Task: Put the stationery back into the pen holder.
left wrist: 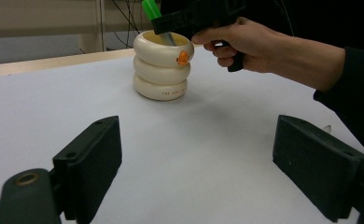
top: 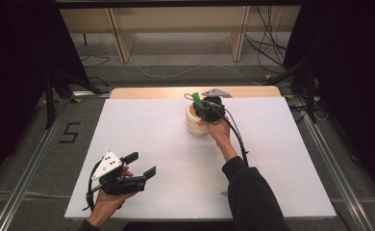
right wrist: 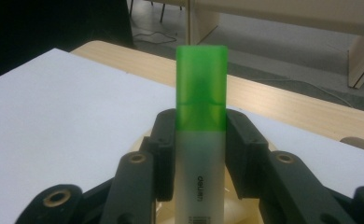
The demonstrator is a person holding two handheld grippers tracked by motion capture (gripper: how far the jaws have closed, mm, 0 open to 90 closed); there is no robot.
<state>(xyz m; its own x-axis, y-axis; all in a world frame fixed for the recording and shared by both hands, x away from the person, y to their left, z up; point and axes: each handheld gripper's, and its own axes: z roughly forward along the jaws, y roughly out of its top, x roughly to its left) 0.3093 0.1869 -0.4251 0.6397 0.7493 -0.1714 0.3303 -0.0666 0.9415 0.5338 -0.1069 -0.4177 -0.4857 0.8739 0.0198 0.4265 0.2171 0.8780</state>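
At the far middle of the desk [top: 142,125], the green highlighter [right wrist: 201,135] stands partly inside the cream ringed holder [left wrist: 162,65], clamped in the right claw [right wrist: 201,140]. Insertion appears nearly done; release remains. The left claw [left wrist: 194,163] idles nearby, jaws apart, empty.

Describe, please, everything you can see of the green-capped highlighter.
The highlighter has a frosted, translucent plastic barrel with dark lettering and a bright green, flat-topped cap. It stands roughly upright, cap up, clamped between the black jaws of the right hand-held gripper. Its lower end reaches into the cream, ring-stacked holder on the white table.
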